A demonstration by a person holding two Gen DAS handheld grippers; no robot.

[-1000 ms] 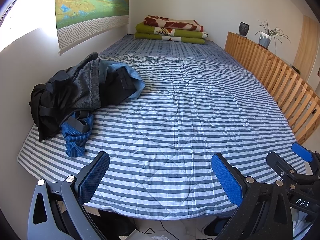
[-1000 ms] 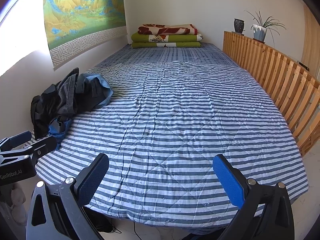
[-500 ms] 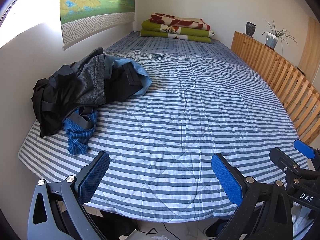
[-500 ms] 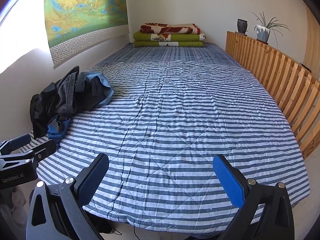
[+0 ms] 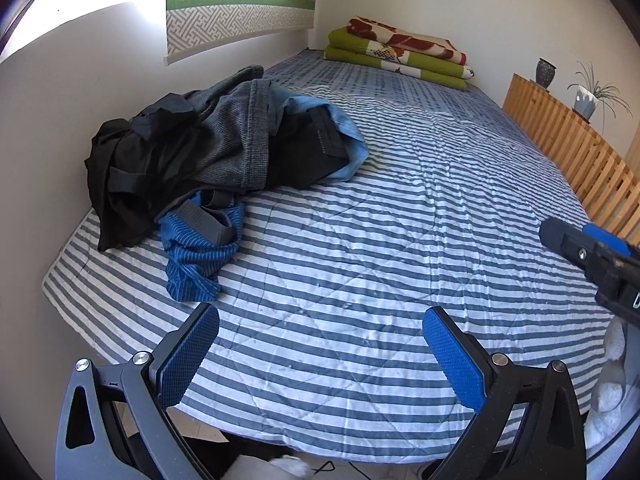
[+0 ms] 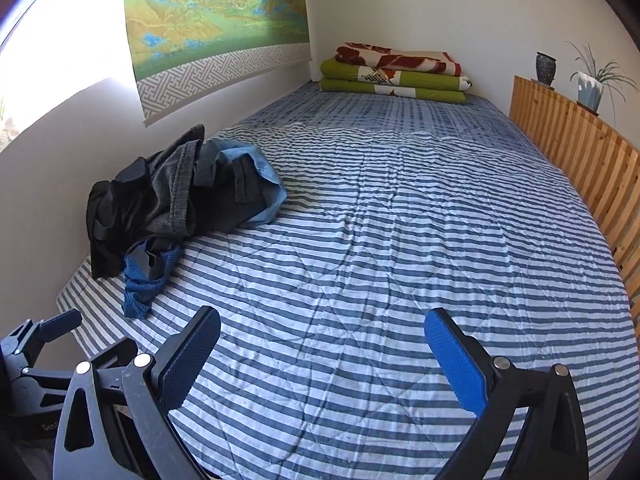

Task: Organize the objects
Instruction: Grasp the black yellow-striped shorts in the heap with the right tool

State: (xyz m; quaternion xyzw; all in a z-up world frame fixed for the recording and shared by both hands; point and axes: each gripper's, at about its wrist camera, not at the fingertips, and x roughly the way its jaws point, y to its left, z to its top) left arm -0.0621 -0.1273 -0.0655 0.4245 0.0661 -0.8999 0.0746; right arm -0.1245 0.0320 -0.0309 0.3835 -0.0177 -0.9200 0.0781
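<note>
A heap of clothes (image 5: 208,160) lies on the left side of the striped bed (image 5: 400,240), against the wall: black, grey and light blue garments, with a blue ribbed piece (image 5: 196,256) at its near end. The heap also shows in the right wrist view (image 6: 172,204). My left gripper (image 5: 320,344) is open and empty above the bed's near edge, short of the blue piece. My right gripper (image 6: 322,344) is open and empty over the near middle of the bed. The right gripper also shows at the right edge of the left wrist view (image 5: 592,256).
Folded green and red blankets (image 5: 396,54) are stacked at the far end of the bed. A wooden slatted rail (image 5: 572,152) runs along the right side, with a vase (image 5: 545,72) and a potted plant (image 5: 588,98) on it. A scroll painting (image 6: 216,20) hangs on the left wall.
Both grippers have moved forward and to the left toward the clothes heap, which now looks larger and nearer. Both stay open.
</note>
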